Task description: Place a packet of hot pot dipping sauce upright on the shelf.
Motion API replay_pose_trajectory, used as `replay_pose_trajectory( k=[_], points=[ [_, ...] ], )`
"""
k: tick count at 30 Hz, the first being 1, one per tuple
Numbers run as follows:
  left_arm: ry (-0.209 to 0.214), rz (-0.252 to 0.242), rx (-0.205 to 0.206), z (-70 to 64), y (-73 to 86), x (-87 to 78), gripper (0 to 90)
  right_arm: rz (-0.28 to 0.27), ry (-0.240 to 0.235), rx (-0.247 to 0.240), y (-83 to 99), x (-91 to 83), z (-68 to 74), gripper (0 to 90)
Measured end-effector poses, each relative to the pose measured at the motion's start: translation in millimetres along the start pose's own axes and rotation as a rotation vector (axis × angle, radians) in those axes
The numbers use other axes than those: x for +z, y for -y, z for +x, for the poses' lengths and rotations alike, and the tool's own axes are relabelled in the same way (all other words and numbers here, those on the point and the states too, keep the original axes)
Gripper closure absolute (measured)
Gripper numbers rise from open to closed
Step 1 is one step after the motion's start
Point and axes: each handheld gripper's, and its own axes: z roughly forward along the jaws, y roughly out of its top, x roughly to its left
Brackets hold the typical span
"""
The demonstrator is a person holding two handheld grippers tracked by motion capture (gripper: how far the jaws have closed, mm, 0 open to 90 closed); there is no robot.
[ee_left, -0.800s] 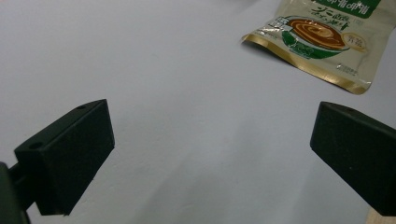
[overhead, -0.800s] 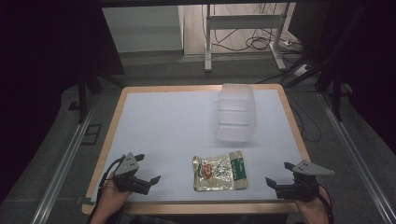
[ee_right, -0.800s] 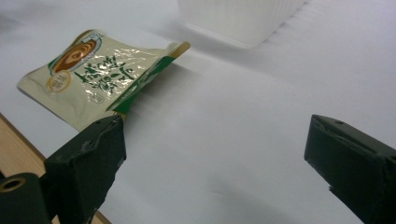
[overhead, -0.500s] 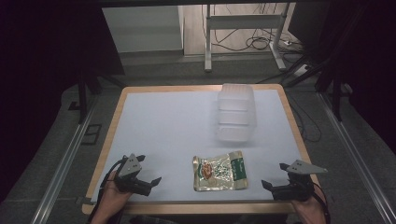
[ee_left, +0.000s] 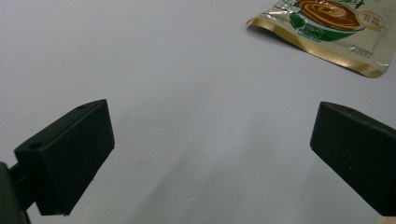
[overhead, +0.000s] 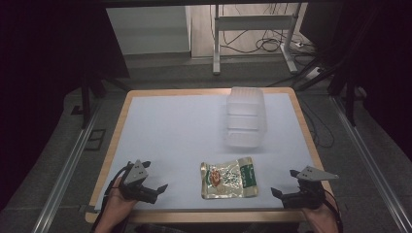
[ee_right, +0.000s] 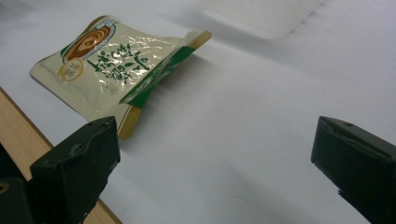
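A flat foil pouch (overhead: 228, 177) with green and gold print and a soup picture lies near the front middle of the white table (overhead: 170, 131). My left gripper (overhead: 154, 180) rests open at the front left, well to the pouch's left. In the left gripper view the jaws (ee_left: 210, 149) stand wide apart over bare table, with the pouch (ee_left: 331, 28) at the upper right. My right gripper (overhead: 284, 183) is open at the front right, apart from the pouch. In the right gripper view its jaws (ee_right: 215, 158) frame bare table, and the pouch (ee_right: 116, 65) lies ahead to the left.
A clear plastic container (overhead: 246, 116) stands on the far right half of the table, and its base (ee_right: 266, 14) appears at the top of the right gripper view. The wooden table rim (ee_right: 18, 121) runs close under the right gripper. Cables and a metal stand (overhead: 252, 29) lie beyond the table.
Both hands have shifted only slightly near the front edge. The pouch and container have not moved, and both grippers stay open.
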Motion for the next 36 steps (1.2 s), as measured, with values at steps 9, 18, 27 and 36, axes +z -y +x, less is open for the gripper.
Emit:
replay_pose_trajectory(
  k=[9,18,27,36],
  points=[
    [0.003,0.006,0.004,-0.2,0.0,0.9,0.0,-0.022,-0.003,-0.017,-5.4,4.5,4.5,1.4],
    [0.002,0.006,0.011,-1.1,-0.3,0.9,0.0,-0.015,-0.002,-0.043,-8.1,10.8,7.9,1.2],
    [0.003,0.008,0.023,-2.2,-0.7,1.3,0.0,0.005,-0.036,-0.034,-11.5,16.1,10.1,1.8],
    [0.006,0.015,0.036,-3.3,-0.8,2.3,0.0,0.019,-0.067,-0.049,-15.0,23.5,12.0,2.5]
  ],
)
